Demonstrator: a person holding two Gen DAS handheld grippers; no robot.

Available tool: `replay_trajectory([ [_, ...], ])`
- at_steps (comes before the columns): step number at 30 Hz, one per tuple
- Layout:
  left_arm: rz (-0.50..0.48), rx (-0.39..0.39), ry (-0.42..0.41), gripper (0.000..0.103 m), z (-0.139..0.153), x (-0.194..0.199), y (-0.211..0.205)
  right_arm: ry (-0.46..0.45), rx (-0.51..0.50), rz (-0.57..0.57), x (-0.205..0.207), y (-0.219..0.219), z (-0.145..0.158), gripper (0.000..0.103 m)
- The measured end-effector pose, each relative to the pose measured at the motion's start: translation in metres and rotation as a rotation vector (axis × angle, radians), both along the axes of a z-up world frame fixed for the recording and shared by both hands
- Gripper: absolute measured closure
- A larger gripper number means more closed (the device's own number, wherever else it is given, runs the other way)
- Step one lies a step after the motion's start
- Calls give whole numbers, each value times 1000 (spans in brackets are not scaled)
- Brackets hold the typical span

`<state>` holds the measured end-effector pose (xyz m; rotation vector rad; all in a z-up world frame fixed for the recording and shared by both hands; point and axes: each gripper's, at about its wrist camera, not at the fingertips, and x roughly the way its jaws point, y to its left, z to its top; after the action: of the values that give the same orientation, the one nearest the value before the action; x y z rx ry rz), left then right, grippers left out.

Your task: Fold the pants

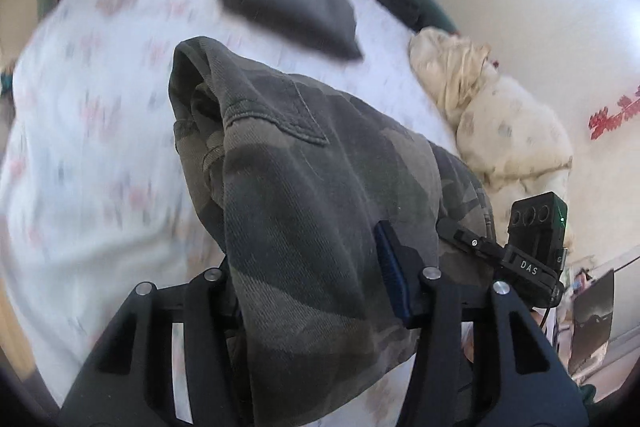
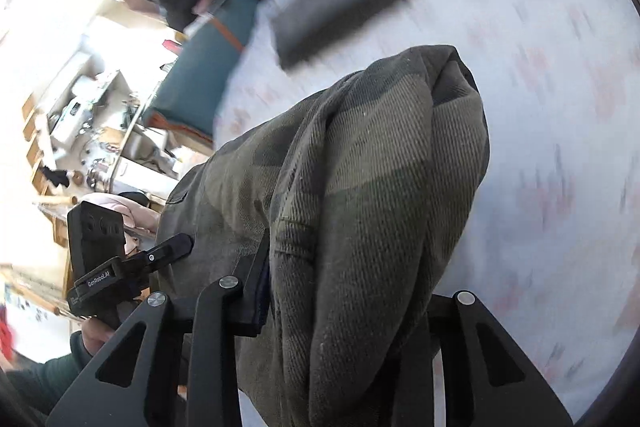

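Evidently both tools are carrying one bundle between them: the heavy camouflage-patterned twill pants [image 1: 304,187], folded into a thick wad, are draped over and between the fingers of the black left gripper [image 1: 316,291] and, at the other end, the black right gripper [image 2: 344,291], which probably keeps the folds from falling open while the bundle is held above the bed. Each gripper looks pinched on the cloth; a blue-edged finger pad [image 1: 394,279] of the left one presses into the fabric, though the opposite finger is buried under cloth in both views, so the pinch is a judgement. The weave is coarse and diagonal-ribbed, in muted olive, grey and brown patches, with a stitched pocket flap showing in the left wrist view and rounded, bulky fold edges in the right. Below lies the white bedsheet with faint pink and grey floral print [image 1: 100,147], blurred. A flat, dark grey folded garment [image 1: 292,3] rests on it well apart from the pants, likely a finished piece. Cream rumpled bedding [image 1: 500,115] is bunched along the wall side.
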<state>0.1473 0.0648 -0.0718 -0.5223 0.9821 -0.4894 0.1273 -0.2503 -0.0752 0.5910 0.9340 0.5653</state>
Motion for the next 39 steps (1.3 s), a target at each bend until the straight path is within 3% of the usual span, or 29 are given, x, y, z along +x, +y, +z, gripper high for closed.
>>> replay_trajectory([
  [4, 27, 24, -43, 54, 31, 62, -2, -70, -28, 25, 72, 0, 33, 68],
  [11, 62, 62, -137, 54, 56, 245, 1, -166, -167, 48, 237, 9, 73, 68],
  [13, 94, 66, -149, 54, 53, 283, 1, -168, -235, 46, 297, 19, 72, 68],
  [17, 163, 24, -189, 56, 31, 359, 17, -176, -301, 30, 371, 28, 56, 68],
  [20, 132, 97, -198, 56, 5, 395, 12, -145, -391, 41, 412, 39, 27, 67],
  [21, 110, 128, -205, 54, -1, 400, 8, -140, -419, 37, 420, 39, 21, 61],
  [22, 87, 155, -210, 49, -8, 402, 5, -123, -451, 4, 427, 36, 10, 46],
  [25, 28, 127, -175, 42, -23, 409, 14, -76, -400, -55, 430, 15, -7, 17],
  [27, 7, 135, -180, 40, -23, 404, 19, -96, -408, -61, 426, 7, -6, 15],
  [29, 32, 198, -228, 31, -15, 391, 26, -119, -436, -78, 417, -3, 1, 13],
  [31, 113, 275, -277, 15, -7, 378, 39, -117, -479, -116, 412, -15, 7, 13],
  [33, 203, 368, -265, 15, -5, 370, 52, -109, -504, -147, 402, -22, 17, 13],
  [36, 276, 436, -235, 16, -2, 357, 67, -163, -576, -212, 384, -22, 39, 15],
  [39, 347, 450, -252, 16, 15, 329, 76, -155, -501, -201, 356, -27, 60, 14],
])
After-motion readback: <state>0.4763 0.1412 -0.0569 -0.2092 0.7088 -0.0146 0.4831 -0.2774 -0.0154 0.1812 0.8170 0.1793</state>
